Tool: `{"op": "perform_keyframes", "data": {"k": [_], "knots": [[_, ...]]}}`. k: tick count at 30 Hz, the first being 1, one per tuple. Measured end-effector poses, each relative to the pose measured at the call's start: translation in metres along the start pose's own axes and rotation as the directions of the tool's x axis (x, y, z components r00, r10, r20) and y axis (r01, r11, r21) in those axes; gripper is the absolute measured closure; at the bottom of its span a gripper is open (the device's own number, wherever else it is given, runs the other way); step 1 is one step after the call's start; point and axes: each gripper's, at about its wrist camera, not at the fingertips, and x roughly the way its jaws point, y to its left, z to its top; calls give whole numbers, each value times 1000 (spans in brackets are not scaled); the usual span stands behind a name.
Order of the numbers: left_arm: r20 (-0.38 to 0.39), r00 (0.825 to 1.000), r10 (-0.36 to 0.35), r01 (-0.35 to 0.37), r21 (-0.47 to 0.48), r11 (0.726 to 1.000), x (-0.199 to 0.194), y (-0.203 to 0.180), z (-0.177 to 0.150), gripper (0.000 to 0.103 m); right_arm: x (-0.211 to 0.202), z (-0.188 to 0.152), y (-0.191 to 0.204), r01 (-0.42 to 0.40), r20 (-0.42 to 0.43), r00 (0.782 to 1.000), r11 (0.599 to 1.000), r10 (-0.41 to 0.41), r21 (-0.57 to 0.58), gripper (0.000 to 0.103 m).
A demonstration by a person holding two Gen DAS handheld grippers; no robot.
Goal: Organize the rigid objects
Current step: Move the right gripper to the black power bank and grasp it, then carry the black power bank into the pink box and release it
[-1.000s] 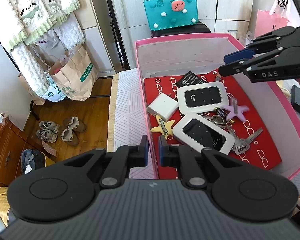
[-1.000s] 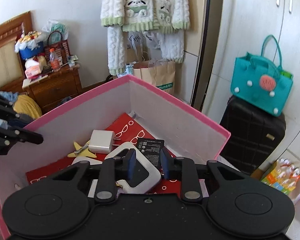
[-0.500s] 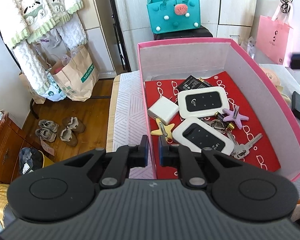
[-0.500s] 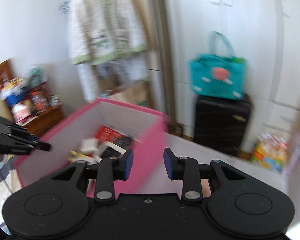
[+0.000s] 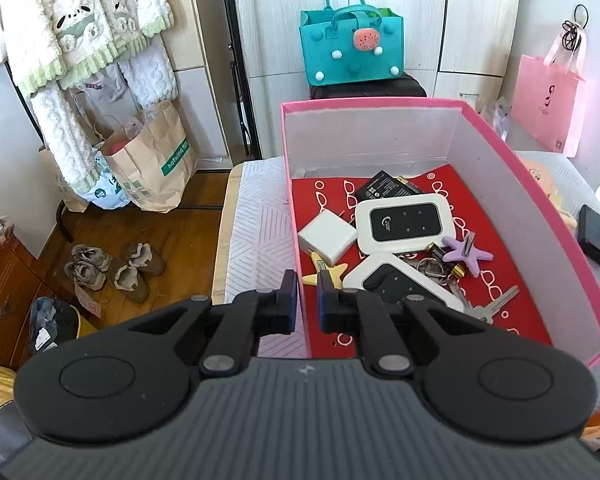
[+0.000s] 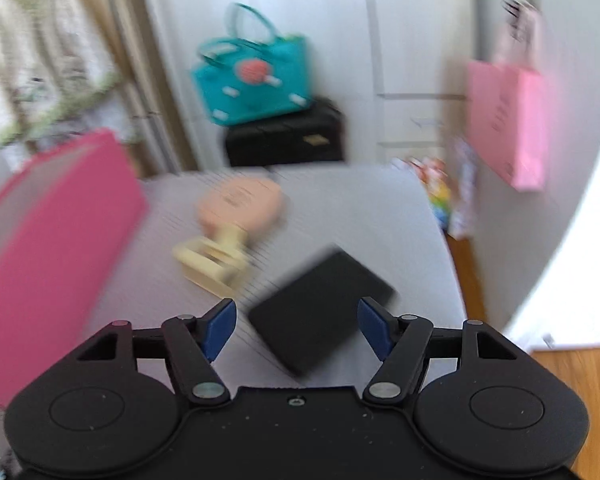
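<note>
The pink box sits on the bed. Inside it lie two white wifi boxes, a white charger, keys and star clips. The left gripper pinches the box's near wall. Right of the box, the right gripper has just been opening wide around a black box, not touching it.

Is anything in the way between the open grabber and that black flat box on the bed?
No, nothing visible. The right gripper has just been opening its jaws, and the black box lies on the bedcover right ahead of them. The peach fan lies off to the side.
</note>
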Motion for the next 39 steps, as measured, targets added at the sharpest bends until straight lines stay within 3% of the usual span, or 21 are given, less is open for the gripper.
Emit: {"op": "perform_keyframes", "data": {"k": [3,7,15,17,22,25,30,35,39], "knots": [[-2,1000,7,-7,9,1000,1,-1,1,94,12,-9,-3,0,-16,1000,999,1,39,28],[-3,1000,5,-5,10,1000,1,-2,1,94,25,-8,-1,-48,10,999,997,47,68,8],[-14,1000,-11,11,12,1000,3,-1,4,94,51,2,12,93,42,995,996,-92,-20,7],[-16,1000,-16,16,8,1000,3,1,4,94,49,0,12,90,53,995,995,-88,-45,7],[-13,1000,-18,18,5,1000,3,1,4,94,25,-16,10,-16,42,999,986,23,-168,25],[-13,1000,-20,20,8,1000,3,1,5,94,12,-24,-1,-63,15,998,982,66,-176,33],[-18,1000,-21,22,13,1000,4,1,6,94,6,-22,-6,-67,-32,998,978,62,-197,35],[-55,998,-29,31,32,999,10,0,9,94,20,-10,4,-25,-39,999,974,17,-225,26],[-88,996,-34,38,38,999,13,1,10,94,27,-3,4,-42,-33,999,980,37,-193,37]]}}
